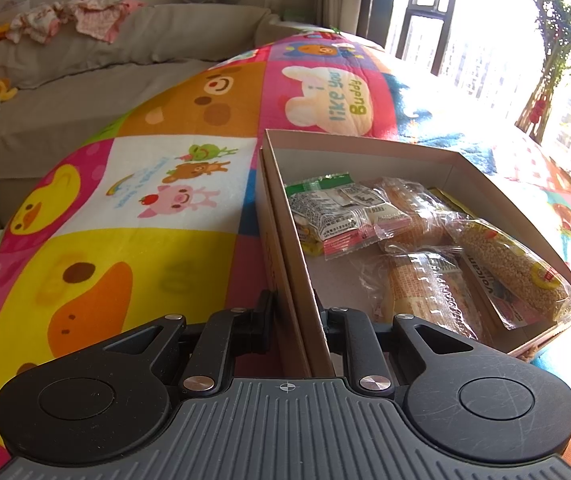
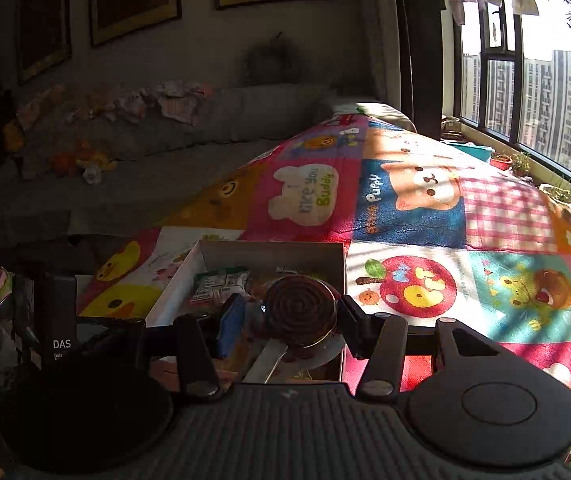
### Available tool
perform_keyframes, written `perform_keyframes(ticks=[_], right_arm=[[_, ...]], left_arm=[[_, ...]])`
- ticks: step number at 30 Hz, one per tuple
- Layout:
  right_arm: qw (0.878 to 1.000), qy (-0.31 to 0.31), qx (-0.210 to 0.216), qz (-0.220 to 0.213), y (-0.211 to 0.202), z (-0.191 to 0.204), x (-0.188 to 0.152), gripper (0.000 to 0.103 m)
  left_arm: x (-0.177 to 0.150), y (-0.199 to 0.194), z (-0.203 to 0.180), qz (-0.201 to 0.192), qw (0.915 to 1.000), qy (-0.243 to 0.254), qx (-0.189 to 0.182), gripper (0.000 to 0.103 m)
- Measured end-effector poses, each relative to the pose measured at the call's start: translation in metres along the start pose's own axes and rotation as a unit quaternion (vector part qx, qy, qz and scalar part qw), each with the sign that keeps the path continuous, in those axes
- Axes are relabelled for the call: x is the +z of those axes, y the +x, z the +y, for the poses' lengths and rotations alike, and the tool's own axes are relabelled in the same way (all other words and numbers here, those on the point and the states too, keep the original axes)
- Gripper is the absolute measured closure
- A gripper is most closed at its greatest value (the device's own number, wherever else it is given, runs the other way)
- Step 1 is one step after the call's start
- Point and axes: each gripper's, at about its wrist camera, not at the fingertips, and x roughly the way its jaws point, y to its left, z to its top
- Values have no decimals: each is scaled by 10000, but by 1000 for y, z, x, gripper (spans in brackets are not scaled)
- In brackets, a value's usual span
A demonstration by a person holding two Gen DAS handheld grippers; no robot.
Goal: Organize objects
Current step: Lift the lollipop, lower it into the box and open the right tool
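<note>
A shallow cardboard box [image 1: 365, 152] lies on a colourful cartoon blanket and holds several wrapped snack packets [image 1: 417, 236]. My left gripper [image 1: 293, 312] is shut on the box's near left wall, one finger outside and one inside. In the right wrist view my right gripper [image 2: 289, 320] is shut on a round brown wrapped snack with a spiral top [image 2: 301, 312], held just above the near end of the same box [image 2: 269, 250]. A green packet [image 2: 221, 282] lies inside the box.
The cartoon blanket [image 1: 133, 208] covers the whole surface. A grey sofa with clothes and toys [image 1: 85, 44] stands behind it. A window and plants [image 2: 533, 96] are at the right. A dark box marked DAS [image 2: 59, 320] stands at the left.
</note>
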Motion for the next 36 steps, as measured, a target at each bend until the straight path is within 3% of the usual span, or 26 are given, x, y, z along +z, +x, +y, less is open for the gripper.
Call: perform_keyframes(ticks=[4, 11, 20, 22, 24, 32, 36], right_arm=[[10000, -15, 24, 22, 45, 11, 15, 52], [9964, -81, 80, 837, 110, 22, 3, 52], [9935, -329, -116, 1088, 93, 3, -17, 52], [9907, -425, -55, 1289, 93, 2, -25, 59], [9873, -559, -34, 1489, 95, 4, -33, 73], [9892, -533, -603, 1226, 111, 4, -27, 74], [9903, -170, -485, 1295, 119, 0, -25, 74]], left_arm=[[-1, -1, 1, 10, 10000, 9, -7, 84], [0, -1, 0, 11, 10000, 7, -18, 84], [1, -2, -3, 11, 10000, 2, 18, 83], [1, -2, -3, 10, 10000, -3, 21, 83], [1, -2, -3, 9, 10000, 3, 20, 83], [3, 1, -6, 8, 10000, -5, 10, 83], [4, 2, -7, 8, 10000, -9, -1, 83]])
